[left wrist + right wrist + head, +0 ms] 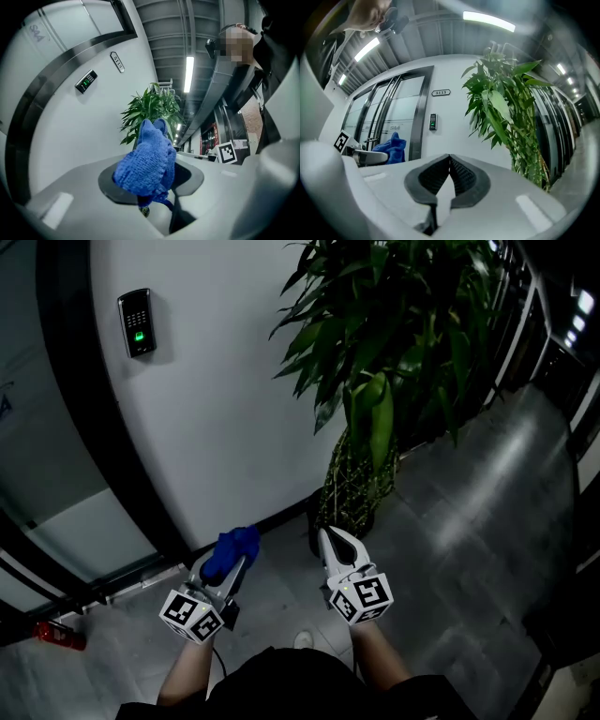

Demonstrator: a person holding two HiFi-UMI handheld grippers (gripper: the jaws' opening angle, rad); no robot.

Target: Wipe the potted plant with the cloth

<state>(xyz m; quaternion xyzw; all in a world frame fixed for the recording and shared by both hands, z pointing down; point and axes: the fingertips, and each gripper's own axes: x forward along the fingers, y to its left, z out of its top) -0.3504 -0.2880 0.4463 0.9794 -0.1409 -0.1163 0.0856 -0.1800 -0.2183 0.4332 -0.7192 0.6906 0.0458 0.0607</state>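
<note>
A tall potted plant (389, 324) with long green leaves stands against the white curved wall, its woven-stem base (354, 486) on the floor. It also shows in the left gripper view as the plant (152, 110) and in the right gripper view as the plant (506, 112). My left gripper (234, 557) is shut on a blue knitted cloth (232, 550), which bunches out of the jaws as the cloth (147, 161). My right gripper (335, 542) is shut with nothing in it, its tips just short of the plant's base. Both grippers sit low, side by side.
A keypad door reader (137, 322) hangs on the white wall (225, 409). A dark-framed glass door (56, 512) lies to the left, with a red object (60, 635) on the floor by it. Grey tiled floor (469, 549) stretches right toward a dark corridor.
</note>
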